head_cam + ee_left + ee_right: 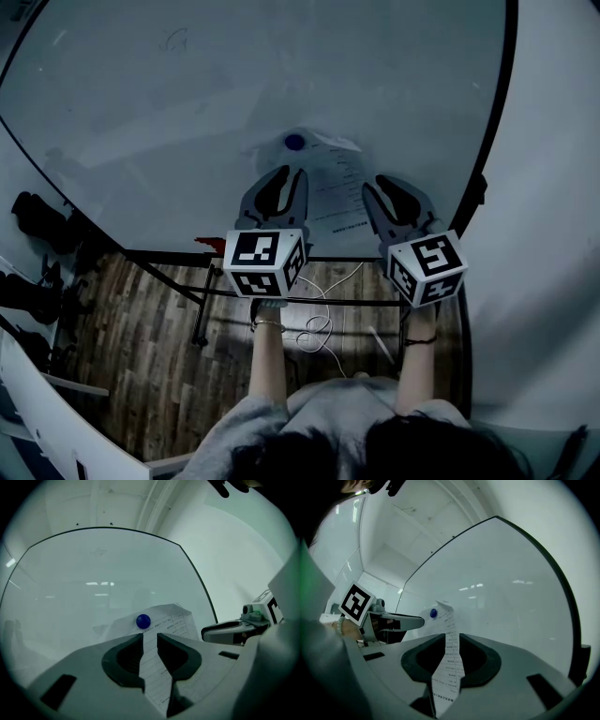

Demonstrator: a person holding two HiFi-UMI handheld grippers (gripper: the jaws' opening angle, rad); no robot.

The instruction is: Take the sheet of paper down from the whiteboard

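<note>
seemingly creased paper sheet (pixel 171 623), round magnet (pixel 143 620)

The sheet of paper (pixel 336 192) is hanging on the whiteboard (pixel 216 84), white with rows of small dark print. A round blue magnet (pixel 294 142) is pinning it near the top, where the sheet is wrinkling and lifting off the glossy board.
</note>
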